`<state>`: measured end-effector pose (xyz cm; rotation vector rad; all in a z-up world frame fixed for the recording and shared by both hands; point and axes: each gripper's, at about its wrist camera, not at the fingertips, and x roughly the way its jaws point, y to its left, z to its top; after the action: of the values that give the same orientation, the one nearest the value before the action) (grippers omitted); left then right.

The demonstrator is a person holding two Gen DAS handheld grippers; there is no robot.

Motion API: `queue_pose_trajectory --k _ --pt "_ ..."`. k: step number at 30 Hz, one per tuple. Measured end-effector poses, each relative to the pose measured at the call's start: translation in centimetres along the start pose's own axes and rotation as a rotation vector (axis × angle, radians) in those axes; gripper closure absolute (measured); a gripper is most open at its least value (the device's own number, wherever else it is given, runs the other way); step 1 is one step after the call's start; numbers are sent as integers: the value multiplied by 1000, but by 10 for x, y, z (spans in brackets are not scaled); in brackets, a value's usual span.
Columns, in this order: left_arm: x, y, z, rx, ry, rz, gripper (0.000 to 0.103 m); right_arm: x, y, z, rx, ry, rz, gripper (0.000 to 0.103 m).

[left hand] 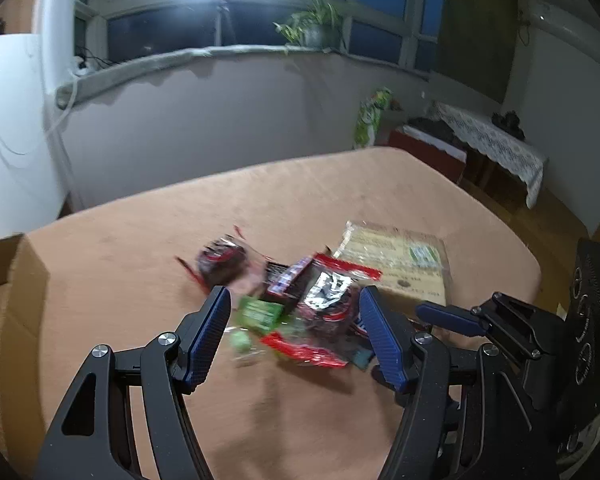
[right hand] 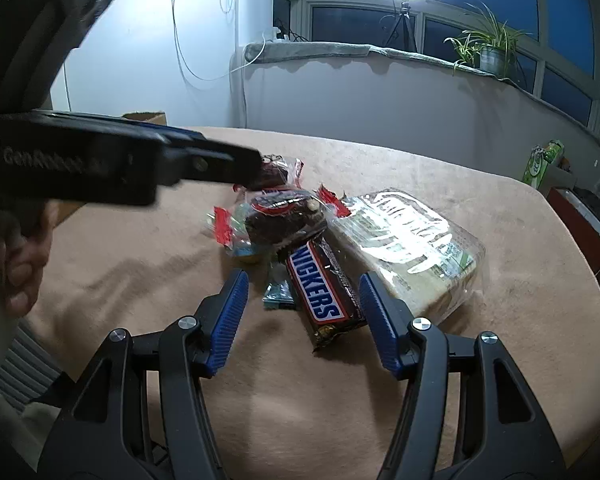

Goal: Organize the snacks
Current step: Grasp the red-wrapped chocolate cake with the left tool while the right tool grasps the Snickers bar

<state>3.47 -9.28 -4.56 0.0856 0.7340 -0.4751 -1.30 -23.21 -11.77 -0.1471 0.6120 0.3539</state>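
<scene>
Our right tongs [right hand: 300, 320] stand released over the surface [right hand: 140, 264], their blue pads on either side of the near end of the Snickers bar [right hand: 320, 288] without pressing on it. Our left tongs [left hand: 294, 332] are likewise released, nothing clamped, hovering above the red-edged cake packets [left hand: 324, 304] in the middle of the pile; the left wrist view is blurred, so we cannot tell whether a pad brushes the wrapper.

We judge the Snickers bar light and fairly stiff, with a glossy film that may slip; taking it across its narrow width near the middle should hold best. The cake packets look soft and puffy, easy to crush, so we would pinch a crimped red end seam, not the cake itself. The large clear pack of pale wafers [right hand: 412, 248] looks wide, crinkly and brittle inside; an edge grip seems safest.

The snacks lie heaped together mid-surface on a tan cloth. The bar is brown with blue-and-white lettering, resting partly on a small teal packet [right hand: 278, 294]. A dark chocolate cake in clear film with red ends [right hand: 284, 216] sits on top. A green sweet wrapper [left hand: 260, 312] shows beneath. An open cardboard box [left hand: 4, 288] stands at the surface's left edge.
</scene>
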Motion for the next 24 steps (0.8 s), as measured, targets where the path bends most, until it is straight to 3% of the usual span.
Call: queue_pose_trajectory --k 10,12,14,16,17,19,24 --pt "27 -15 -10 36 71 -47 36 7 5 -8 -35 27 4 43" --pt "30 -14 -11 38 77 -48 36 9 4 -9 -38 37 -8 51" --pt "32 -12 -12 32 82 -50 37 10 1 -10 -28 40 -11 65" --pt "33 -10 -11 17 82 -58 37 8 -3 -11 -12 39 0 68" --pt "34 -9 -11 13 83 -66 39 8 -4 -11 -12 39 1 69" --pt "35 -7 -11 13 86 -71 53 8 -4 -12 -19 38 -3 70" --pt "37 -5 -10 13 90 -89 64 7 -4 -12 -12 32 -1 71"
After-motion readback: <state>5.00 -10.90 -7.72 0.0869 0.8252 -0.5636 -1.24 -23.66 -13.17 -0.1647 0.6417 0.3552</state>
